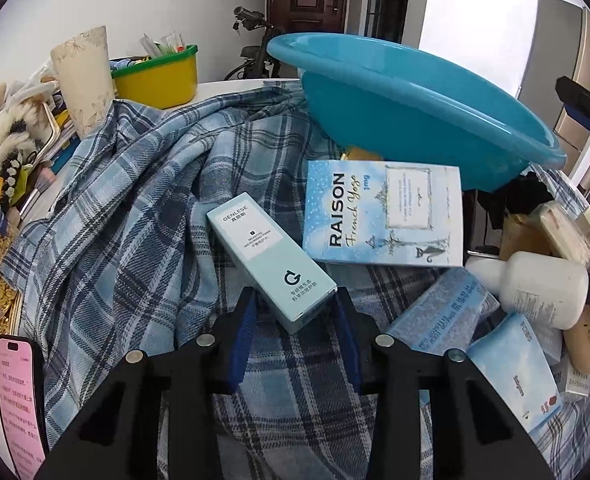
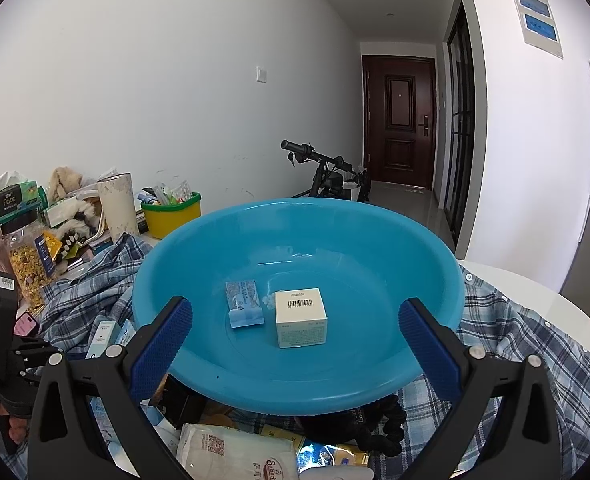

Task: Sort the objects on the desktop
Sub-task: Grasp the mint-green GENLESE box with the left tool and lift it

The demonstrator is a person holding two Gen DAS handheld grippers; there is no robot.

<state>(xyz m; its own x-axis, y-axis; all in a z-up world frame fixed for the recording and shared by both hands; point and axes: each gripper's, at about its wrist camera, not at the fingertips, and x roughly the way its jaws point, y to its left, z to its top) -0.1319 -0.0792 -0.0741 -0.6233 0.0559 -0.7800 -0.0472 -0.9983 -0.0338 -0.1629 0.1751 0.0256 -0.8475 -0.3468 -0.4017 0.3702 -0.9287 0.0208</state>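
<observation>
A pale teal GENLESE carton (image 1: 273,262), long and narrow with a circular arrow mark, lies flat and askew on the plaid shirt (image 1: 135,208) spread over the table, its near end between the jaws. Just beyond it a light-blue RAISON French Yogo box (image 1: 383,216) lies flat, its far edge tucked under the blue basin (image 2: 299,304). The basin is round, shallow and tilted, resting on the clutter. Inside it a white square box (image 2: 301,318) with a barcode on top stands upright, and a small blue packet (image 2: 245,304) lies flat just beside it.
</observation>
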